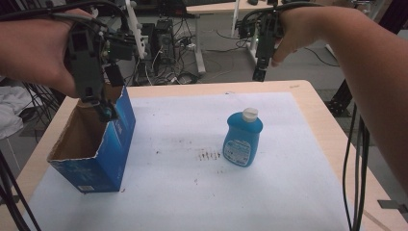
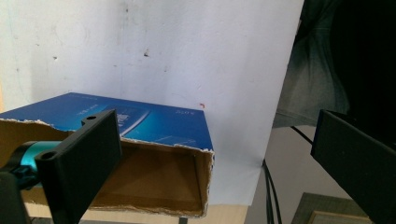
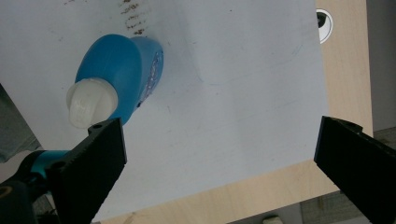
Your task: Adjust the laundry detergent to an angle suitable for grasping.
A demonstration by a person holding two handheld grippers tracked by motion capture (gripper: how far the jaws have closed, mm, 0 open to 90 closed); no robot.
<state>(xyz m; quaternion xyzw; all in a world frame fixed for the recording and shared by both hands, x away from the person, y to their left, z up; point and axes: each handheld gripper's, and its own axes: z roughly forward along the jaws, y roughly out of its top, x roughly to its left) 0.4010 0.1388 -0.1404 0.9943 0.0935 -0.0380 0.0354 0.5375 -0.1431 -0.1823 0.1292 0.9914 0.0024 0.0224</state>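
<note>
Blue bottle (image 1: 243,139) w/ white cap (image 1: 249,114) stands upright on white sheet (image 1: 202,192) covering the wooden table (image 1: 322,120), right of centre, label facing the camera; untouched, nothing near it at table level. Dark smudge marks (image 1: 208,155) on sheet just left of its base. Blue carton (image 1: 103,144), top torn open, brown inside, sits at left part of sheet, well apart from bottle. Left gripper (image 1: 103,109) held above carton's open top, near its far edge; in left gripper view (image 2: 215,154) jaws wide apart, nothing between them, carton's opening and blue side below. Can't tell if jaw tip touches the carton rim. Right gripper (image 1: 260,72) up in the air over far table edge, well above and behind bottle; right gripper view (image 3: 219,158) looks down on bottle (image 3: 119,74) & cap (image 3: 91,102) by its one jaw, jaws wide apart, empty. Floor behind table: cables, desk legs.
</note>
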